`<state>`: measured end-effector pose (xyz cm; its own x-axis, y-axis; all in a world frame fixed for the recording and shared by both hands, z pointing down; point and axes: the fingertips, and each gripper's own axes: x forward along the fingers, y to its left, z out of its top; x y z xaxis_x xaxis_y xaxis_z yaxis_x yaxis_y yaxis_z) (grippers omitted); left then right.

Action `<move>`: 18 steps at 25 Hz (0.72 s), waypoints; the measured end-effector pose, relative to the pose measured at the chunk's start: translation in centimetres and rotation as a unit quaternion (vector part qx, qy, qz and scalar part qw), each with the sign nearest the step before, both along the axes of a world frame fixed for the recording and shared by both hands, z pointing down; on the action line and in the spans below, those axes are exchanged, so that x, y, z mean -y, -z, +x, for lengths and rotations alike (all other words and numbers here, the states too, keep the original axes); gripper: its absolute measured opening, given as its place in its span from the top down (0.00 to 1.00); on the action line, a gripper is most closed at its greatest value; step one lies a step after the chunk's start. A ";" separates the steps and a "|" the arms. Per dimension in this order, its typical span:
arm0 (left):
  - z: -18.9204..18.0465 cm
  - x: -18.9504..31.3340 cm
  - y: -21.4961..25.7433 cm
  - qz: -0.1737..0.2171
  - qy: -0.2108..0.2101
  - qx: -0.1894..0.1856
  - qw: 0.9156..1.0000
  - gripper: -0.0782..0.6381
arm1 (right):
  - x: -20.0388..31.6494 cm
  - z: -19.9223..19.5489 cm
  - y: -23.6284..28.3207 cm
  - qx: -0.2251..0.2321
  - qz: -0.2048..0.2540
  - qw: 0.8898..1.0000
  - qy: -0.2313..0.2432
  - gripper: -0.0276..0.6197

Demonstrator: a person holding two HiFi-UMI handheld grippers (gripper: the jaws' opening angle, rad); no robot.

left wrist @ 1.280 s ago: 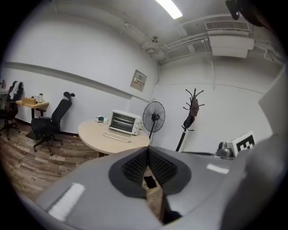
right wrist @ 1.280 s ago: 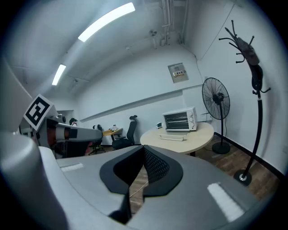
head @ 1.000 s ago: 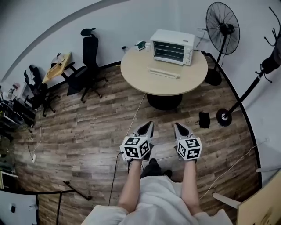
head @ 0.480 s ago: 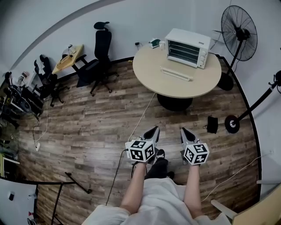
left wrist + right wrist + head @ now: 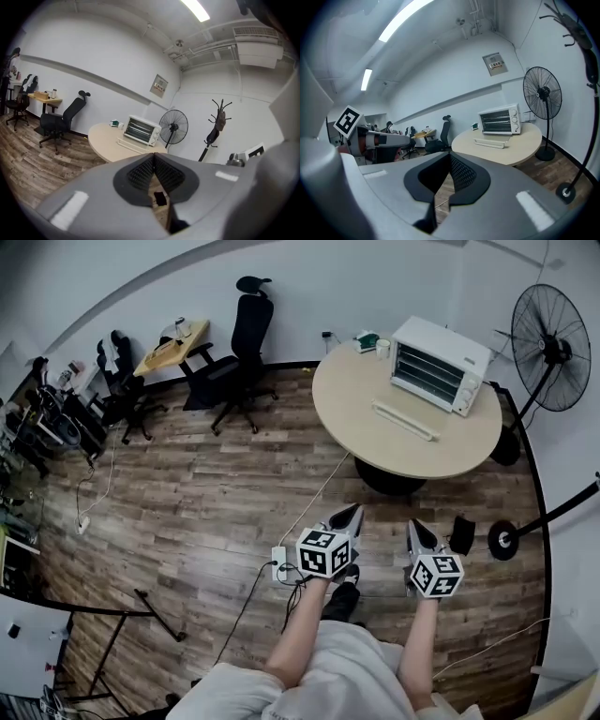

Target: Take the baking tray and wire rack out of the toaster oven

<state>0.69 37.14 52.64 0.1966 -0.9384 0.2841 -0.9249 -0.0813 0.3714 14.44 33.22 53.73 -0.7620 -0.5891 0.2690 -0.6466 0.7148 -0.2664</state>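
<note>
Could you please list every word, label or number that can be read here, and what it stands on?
None can be read.
Wall panel: print too small to read.
Toaster oven: no legible brand or dial marks.
Marker cubes: black-and-white square patterns only, no words.

Round beige table (image 5: 375, 442) on a black pedestal (image 5: 389, 479), standing on a wood-plank floor (image 5: 187, 493). On the tabletop: a white toaster oven (image 5: 439, 366) at the far right, its door closed; a long white object (image 5: 404, 420) lying just in front of it, parallel to its front; a white cup (image 5: 382, 349) and a green-and-white item (image 5: 366, 341) at the far edge, left of the oven.

On the floor: a black office chair (image 5: 246, 362) left of the table; a small wooden desk (image 5: 173, 348) and further chairs (image 5: 122, 381) at the far left; a pedestal fan (image 5: 551, 336) right of the table; a round stand base (image 5: 502, 542) and a small black object (image 5: 461, 533) near right; a white power strip (image 5: 279, 562), with a pale cable (image 5: 319, 502) running from it towards the table.
</note>
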 end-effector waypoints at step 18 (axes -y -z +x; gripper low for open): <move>-0.1 19.2 0.8 0.004 -0.105 -0.018 0.994 0.81 | 15.9 0.0 1.8 -0.005 0.020 0.997 -0.080 0.96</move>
<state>0.62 17.89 51.88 0.3985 -0.8777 0.2662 -0.8734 -0.2744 0.4024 14.46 17.37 51.96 -0.6550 -0.7131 0.2501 -0.7556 0.6127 -0.2317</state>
